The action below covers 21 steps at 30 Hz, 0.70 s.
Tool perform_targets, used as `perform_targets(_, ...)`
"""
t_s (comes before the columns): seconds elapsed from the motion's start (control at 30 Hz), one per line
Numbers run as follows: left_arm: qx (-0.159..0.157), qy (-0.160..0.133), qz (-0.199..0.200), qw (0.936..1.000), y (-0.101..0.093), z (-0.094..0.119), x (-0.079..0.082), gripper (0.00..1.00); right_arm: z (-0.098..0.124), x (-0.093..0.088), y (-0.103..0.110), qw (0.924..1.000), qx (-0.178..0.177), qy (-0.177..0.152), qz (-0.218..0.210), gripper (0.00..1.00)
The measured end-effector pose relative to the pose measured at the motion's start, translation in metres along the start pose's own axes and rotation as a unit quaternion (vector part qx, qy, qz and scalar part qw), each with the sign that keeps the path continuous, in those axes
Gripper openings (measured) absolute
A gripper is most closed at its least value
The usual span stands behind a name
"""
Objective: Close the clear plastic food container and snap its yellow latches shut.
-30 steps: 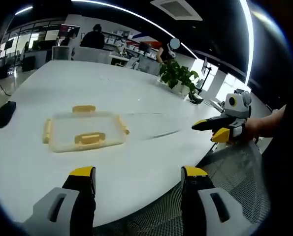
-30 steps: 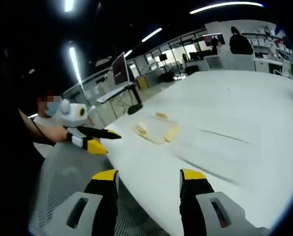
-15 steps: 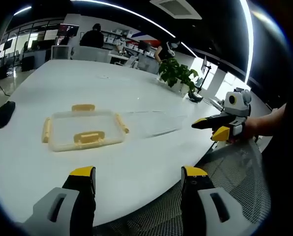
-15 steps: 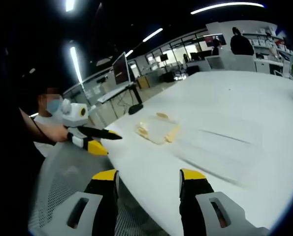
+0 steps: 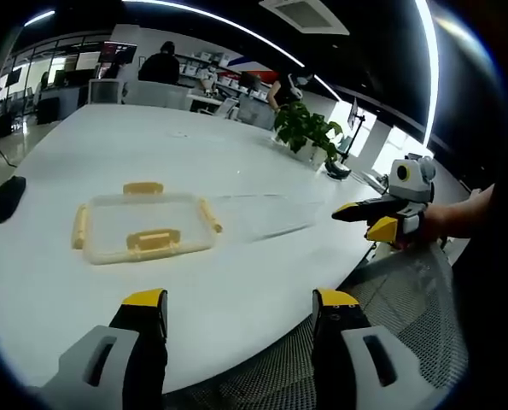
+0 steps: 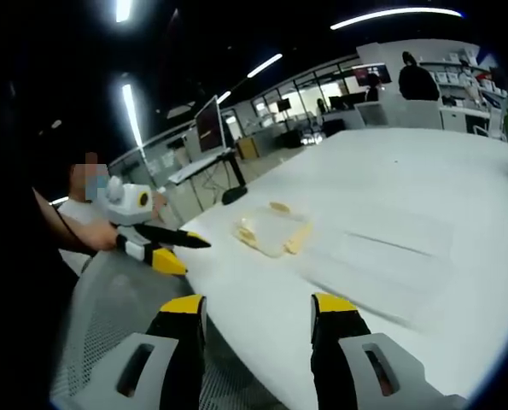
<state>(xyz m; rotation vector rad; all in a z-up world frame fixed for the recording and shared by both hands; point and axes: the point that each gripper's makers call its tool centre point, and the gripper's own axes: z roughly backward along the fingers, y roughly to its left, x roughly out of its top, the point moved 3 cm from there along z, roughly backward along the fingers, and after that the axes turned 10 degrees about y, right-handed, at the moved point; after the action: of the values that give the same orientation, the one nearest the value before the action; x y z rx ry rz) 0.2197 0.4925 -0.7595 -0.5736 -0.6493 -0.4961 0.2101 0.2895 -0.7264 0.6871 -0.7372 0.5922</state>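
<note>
Little has changed in the past second. In the right gripper view, the left gripper [image 6: 181, 248] has sunk slightly and drifted a little away from the worktop [image 6: 382, 196] edge, though the camera itself may have shifted. The clear lid [image 6: 390, 260], smeared a second ago, now shows sharply beside the container [image 6: 271, 231].

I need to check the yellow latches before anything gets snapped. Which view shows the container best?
The left gripper view: the clear container lies near and in plain sight on the white table, with four yellow latches countable around its rim. The right gripper view shows it smaller and farther off, the latches only as yellow smudges.
</note>
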Motion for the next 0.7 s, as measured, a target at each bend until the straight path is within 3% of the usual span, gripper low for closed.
perform_targets(0.2, 0.0, -0.009, 0.004, 1.0, 0.002, 0.002, 0.002, 0.68, -0.001, 0.009, 0.004, 1.0, -0.001, -0.01, 0.001, 0.47)
perform_targets(0.67, -0.009, -0.023, 0.009, 0.9997, -0.001, 0.007, 0.011, 0.66, -0.005, 0.009, 0.006, 0.9997, -0.005, 0.002, 0.022, 0.47)
perform_targets(0.7, 0.0, -0.037, 0.0, 0.9993, 0.0, 0.01, 0.016, 0.63, -0.004, 0.012, 0.006, 0.9997, -0.007, -0.001, 0.024, 0.47)
